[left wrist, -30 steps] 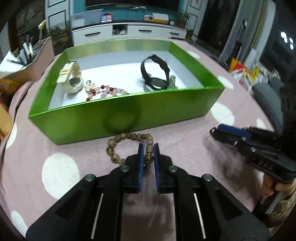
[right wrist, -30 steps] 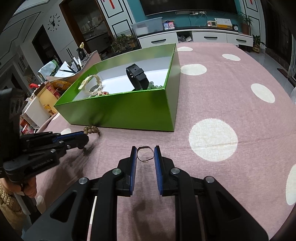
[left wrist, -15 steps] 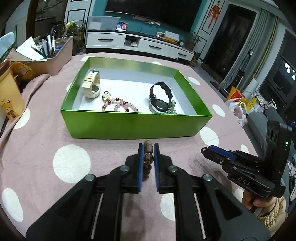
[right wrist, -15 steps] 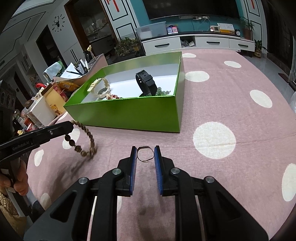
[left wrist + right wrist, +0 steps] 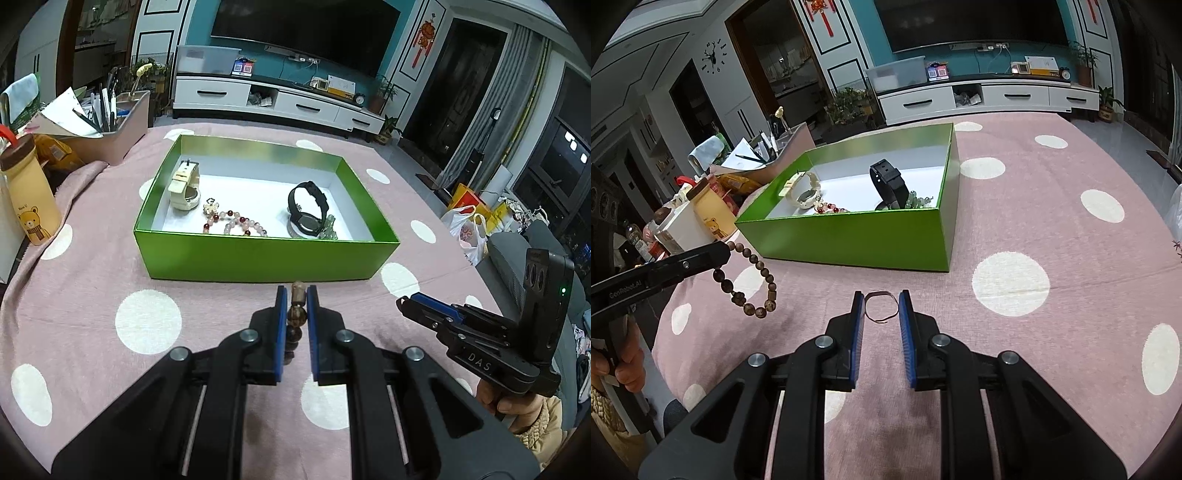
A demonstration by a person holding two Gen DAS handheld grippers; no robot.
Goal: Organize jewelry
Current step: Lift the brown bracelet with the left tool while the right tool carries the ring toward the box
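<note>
Since a second ago the wooden bead bracelet (image 5: 750, 282) has come up off the pink dotted tablecloth (image 5: 1052, 229); it now dangles clenched in the left gripper (image 5: 296, 297), short of the green box (image 5: 266, 254). The right gripper (image 5: 881, 306) grasps 1 thin wire ring (image 5: 881, 305) above the cloth.
</note>
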